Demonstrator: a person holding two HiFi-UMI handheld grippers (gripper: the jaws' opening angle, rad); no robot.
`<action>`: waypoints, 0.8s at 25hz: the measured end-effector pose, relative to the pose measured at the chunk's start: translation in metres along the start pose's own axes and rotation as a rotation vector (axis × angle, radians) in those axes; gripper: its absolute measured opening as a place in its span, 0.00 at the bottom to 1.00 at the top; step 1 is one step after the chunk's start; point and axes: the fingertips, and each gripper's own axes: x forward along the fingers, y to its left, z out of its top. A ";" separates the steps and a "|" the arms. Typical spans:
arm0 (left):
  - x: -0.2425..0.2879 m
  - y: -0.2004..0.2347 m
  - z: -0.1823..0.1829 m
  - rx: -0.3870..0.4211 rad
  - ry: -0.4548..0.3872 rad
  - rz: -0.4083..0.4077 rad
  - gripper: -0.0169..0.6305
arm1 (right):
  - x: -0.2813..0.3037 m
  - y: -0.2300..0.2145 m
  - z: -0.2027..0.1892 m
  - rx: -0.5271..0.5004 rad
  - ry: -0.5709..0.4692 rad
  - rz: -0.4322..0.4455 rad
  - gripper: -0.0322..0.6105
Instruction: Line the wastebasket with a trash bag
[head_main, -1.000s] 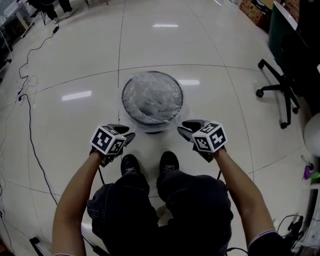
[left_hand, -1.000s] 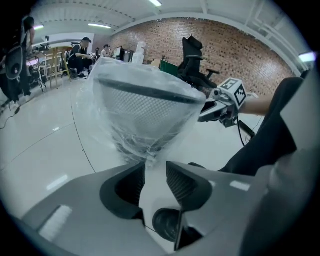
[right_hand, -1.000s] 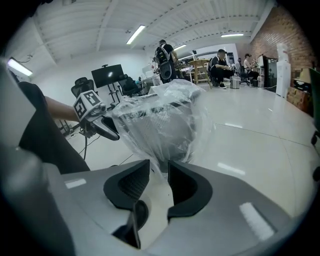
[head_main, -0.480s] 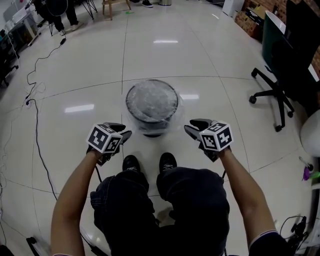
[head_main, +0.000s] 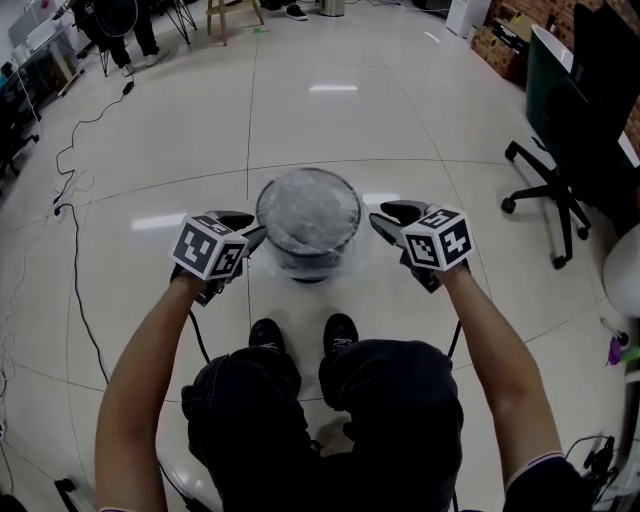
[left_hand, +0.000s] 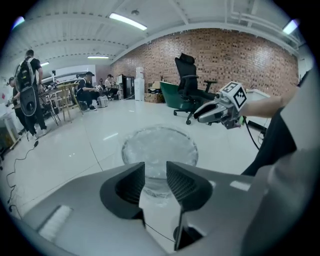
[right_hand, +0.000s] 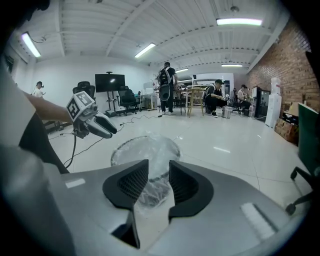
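Wastebasket (head_main: 308, 262) stood upright on the glossy tile floor (head_main: 400, 130), just ahead of the person's shoes (head_main: 300, 333), between the two tools. Clear trash bag (head_main: 305, 210) was already in it: film sagged into the bin, mouth folded out over the rim, a loose skirt hanging down the outer wall.

Left tool (head_main: 252, 230) was released, jaws apart, nothing between them. It hung beside the rim's left side, not touching. Right tool (head_main: 382, 218) was also released. Its jaws had just been closing a little, but a gap remained and nothing sat in it. The bag only showed through the gap, farther off. It was clear of the rim on the right side.

Handling, my read:
- Bag was thin film, near weightless, soft, slippery, with no shape of its own. Likely to tear if pinched on the rim edge or yanked.
- Basket looked light, so on that polished floor it would probably slide or tip under a one-sided pull.
- Best hold was the folded-over skirt just below the rim, one tool on each opposite side. Pinch the film only, not the basket wall.
- Pull down evenly on both sides. Uneven tension would drag the far edge off the rim.
- I couldn't tell whether the overhang was even all round, as the far side was hidden.
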 end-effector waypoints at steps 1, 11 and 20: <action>0.001 0.006 0.005 -0.002 -0.009 0.013 0.23 | 0.004 -0.004 0.007 -0.007 -0.003 -0.001 0.25; 0.022 0.072 0.015 -0.053 0.015 0.097 0.23 | 0.064 -0.049 0.054 -0.014 -0.004 0.010 0.21; 0.057 0.101 0.003 -0.184 0.026 0.013 0.23 | 0.131 -0.070 0.040 0.092 0.052 0.101 0.21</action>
